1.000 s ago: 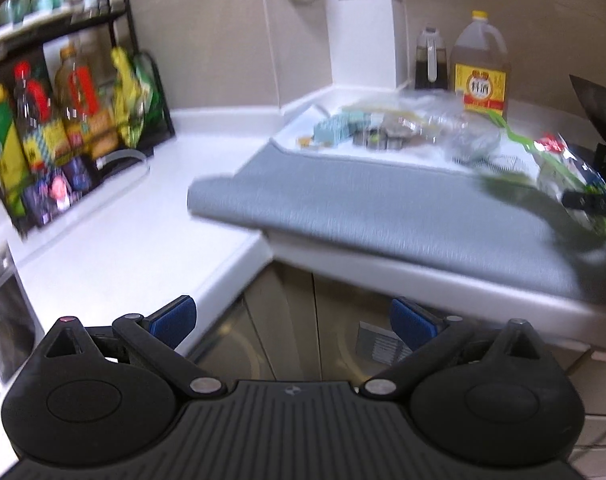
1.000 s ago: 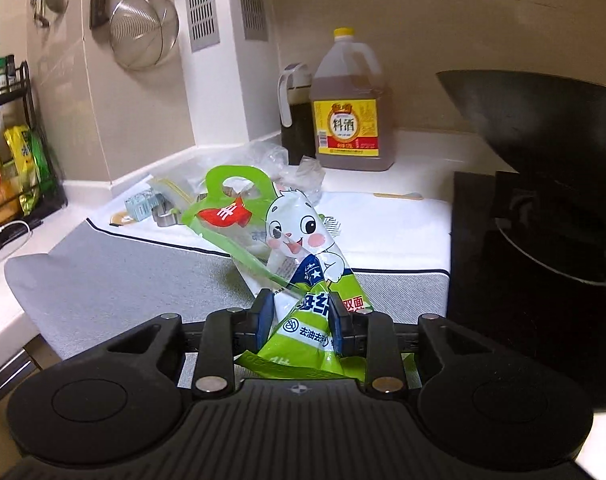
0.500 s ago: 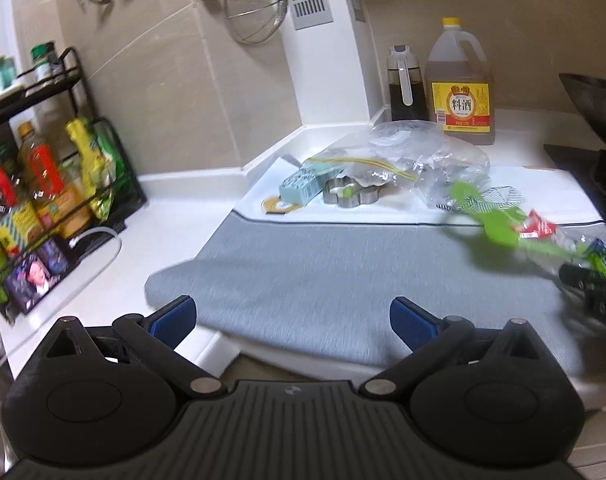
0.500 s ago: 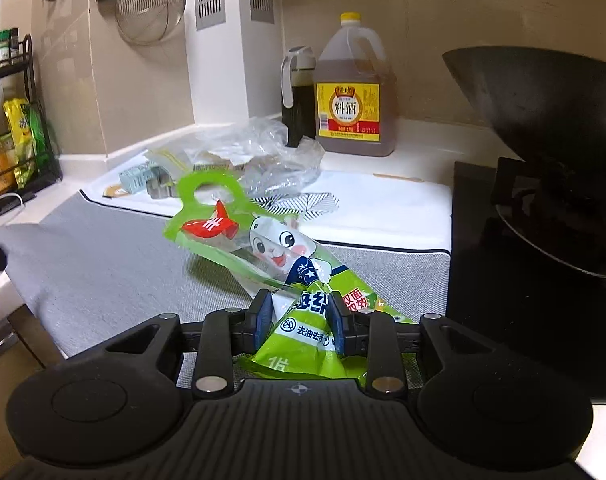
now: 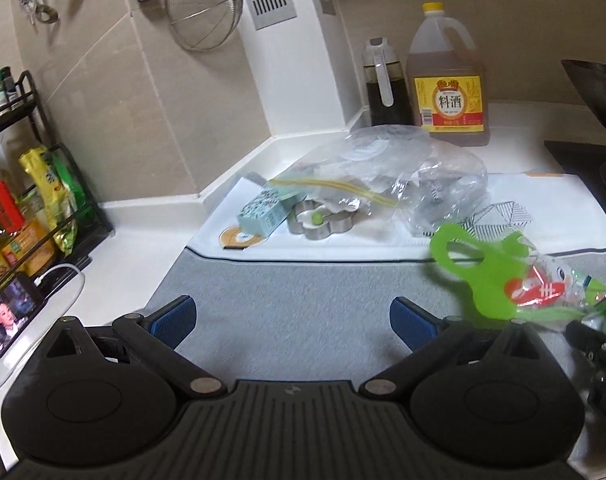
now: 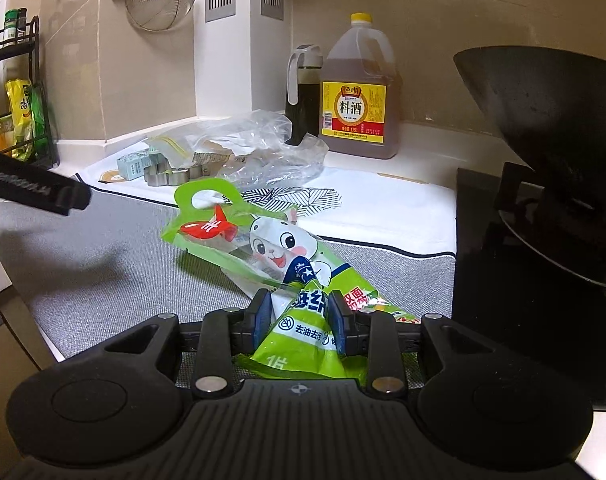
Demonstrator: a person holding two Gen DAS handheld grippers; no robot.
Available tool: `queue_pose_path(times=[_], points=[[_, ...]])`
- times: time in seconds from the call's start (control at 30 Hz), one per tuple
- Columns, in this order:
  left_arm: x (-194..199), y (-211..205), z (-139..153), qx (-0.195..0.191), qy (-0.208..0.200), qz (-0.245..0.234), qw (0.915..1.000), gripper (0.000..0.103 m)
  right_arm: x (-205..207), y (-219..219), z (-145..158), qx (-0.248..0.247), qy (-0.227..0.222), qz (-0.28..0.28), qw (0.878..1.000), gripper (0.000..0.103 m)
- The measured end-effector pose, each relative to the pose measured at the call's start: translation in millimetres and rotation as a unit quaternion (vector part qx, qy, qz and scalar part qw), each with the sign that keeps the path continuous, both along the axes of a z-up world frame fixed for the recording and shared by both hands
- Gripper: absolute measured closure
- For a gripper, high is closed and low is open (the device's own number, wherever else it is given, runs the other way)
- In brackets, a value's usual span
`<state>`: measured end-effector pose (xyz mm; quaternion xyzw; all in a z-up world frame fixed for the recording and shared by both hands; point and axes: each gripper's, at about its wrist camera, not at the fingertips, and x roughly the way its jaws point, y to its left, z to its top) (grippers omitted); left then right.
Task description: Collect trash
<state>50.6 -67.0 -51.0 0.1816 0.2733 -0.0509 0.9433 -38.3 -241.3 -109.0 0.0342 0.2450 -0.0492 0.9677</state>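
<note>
While right gripper [image 6: 299, 316] jaws clamp green packet [image 6: 287, 268], left gripper [image 5: 293, 318] jaws wide; clear bag [image 5: 383, 176] behind.

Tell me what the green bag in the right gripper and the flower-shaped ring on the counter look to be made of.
Green bag: thin glossy plastic film, likely; it creases, shines, and is partly see-through. Flower-shaped ring: bare metal, probably steel; grey band with a dull sheen.
</note>
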Motion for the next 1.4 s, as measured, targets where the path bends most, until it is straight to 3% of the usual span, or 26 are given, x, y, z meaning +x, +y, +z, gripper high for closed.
queue_pose_path(times=[0.47, 0.8, 0.97, 1.1, 1.13, 1.17, 1.2, 1.23, 1.27, 1.3, 1.4], points=[[27, -18, -2, 0.009, -0.024, -0.024, 0.9994, 0.000, 1, 4, 0, -0.022, 0.002, -0.009, 1.000, 0.069], [48, -40, -9, 0.008, -0.032, -0.081, 0.9961, 0.000, 2, 0, 0, -0.020, 0.004, -0.022, 1.000, 0.069], [69, -71, -13, 0.053, -0.028, -0.120, 0.9910, 0.000, 2, 3, 0, -0.024, 0.005, -0.023, 0.999, 0.069], [94, -90, -21, 0.095, -0.020, -0.111, 0.9891, 0.001, 3, 3, 1, -0.024, 0.007, -0.022, 0.999, 0.068], [100, -93, -22, 0.096, -0.012, -0.113, 0.9889, 0.003, 3, 3, 1, -0.025, 0.008, -0.022, 0.999, 0.068], [105, -95, -23, 0.100, -0.005, -0.113, 0.9886, 0.017, 3, 3, 1, -0.025, 0.008, -0.022, 0.999, 0.068], [110, -97, -23, 0.106, 0.001, -0.110, 0.9883, 0.042, 3, 3, 1, -0.026, 0.008, -0.022, 0.999, 0.068], [115, -97, -23, 0.109, 0.010, -0.109, 0.9880, 0.054, 3, 3, 1, -0.027, 0.008, -0.021, 0.999, 0.068], [118, -95, -23, 0.105, 0.019, -0.108, 0.9884, 0.081, 3, 3, 1, -0.027, 0.008, -0.021, 0.999, 0.068], [119, -91, -21, 0.098, 0.023, -0.105, 0.9894, 0.092, 3, 2, 1, -0.026, 0.008, -0.021, 0.999, 0.068], [109, -75, -12, 0.067, 0.011, -0.106, 0.9921, 0.102, 3, 2, 0, -0.026, 0.007, -0.020, 0.999, 0.068]])
